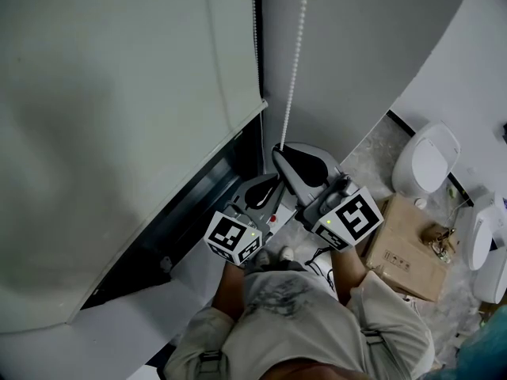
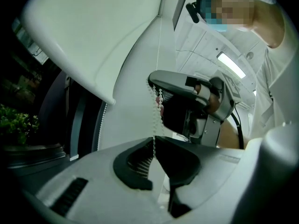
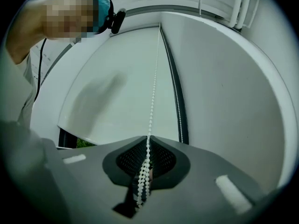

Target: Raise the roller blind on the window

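The white fabric roller blind (image 1: 119,133) covers most of the window. Its lower edge (image 3: 90,133) hangs above a strip of dark window opening (image 1: 198,188), so most of the lift is, by my judgement, not yet done. Both claws are clamped on the same white bead chain (image 1: 295,54). The right claw (image 3: 147,141) is pinched shut on the taut run that rises toward the top of the blind, with a bunch of loose beads (image 3: 142,185) hanging slack beneath it. The left claw (image 2: 153,141) is closed on the chain just below, the right one directly above it. The step in hand looks like a hand-over-hand draw. To do it well, pull down along the line the chain already hangs in. A sideways tug would likely drag the beads against the clutch up top and could jam or skip them. One claw should hold tension while the other opens, reaches up past it and closes squarely between beads, so the blind cannot slip back under its own weight. Short, even strokes suit such small beads better than one long haul. The second strand (image 3: 176,101) runs along the dark frame at the blind's side edge, well apart from the gripped one. It should be left alone, since pulling it would probably drive the blind the other way.
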The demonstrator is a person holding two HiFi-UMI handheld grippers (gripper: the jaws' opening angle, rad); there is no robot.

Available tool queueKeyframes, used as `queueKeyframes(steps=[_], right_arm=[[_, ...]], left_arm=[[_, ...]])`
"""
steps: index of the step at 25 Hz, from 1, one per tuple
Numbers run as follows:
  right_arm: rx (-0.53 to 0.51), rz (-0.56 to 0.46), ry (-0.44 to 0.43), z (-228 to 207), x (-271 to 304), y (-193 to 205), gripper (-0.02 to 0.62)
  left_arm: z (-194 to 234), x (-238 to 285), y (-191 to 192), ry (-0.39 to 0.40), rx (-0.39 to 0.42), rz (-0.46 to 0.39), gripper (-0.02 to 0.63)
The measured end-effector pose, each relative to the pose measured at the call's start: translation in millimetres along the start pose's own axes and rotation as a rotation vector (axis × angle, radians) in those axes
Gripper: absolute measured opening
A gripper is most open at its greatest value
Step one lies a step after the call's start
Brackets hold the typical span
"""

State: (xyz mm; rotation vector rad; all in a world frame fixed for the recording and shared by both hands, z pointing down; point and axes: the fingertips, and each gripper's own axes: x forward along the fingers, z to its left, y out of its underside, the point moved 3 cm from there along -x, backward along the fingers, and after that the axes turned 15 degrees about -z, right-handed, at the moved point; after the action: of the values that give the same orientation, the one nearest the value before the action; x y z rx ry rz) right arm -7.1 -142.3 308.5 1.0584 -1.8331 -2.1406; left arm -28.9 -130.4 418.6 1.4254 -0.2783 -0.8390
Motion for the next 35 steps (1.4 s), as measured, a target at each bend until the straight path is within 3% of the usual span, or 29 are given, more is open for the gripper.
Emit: queueKeyframes(steps=[7,26,35], right_arm=[[-0.042,0.02,0.021,2.9,-9.3,11.5,0.023],[0.001,0.167,0.057,10.5,-40.6,81.5,0.023],[0.017,0.229,0.078,15.3,-56.6,113.5,0.023]], left_arm=[[2.4,-3.3,14.2,-0.023,0.002,0.033,0.023],[14.4,-34.8,86.1,-0.071,-0.077,0.147,0.023],[18.9,-48.3,119.9,-0.094,-0.074,0.208,0.023]])
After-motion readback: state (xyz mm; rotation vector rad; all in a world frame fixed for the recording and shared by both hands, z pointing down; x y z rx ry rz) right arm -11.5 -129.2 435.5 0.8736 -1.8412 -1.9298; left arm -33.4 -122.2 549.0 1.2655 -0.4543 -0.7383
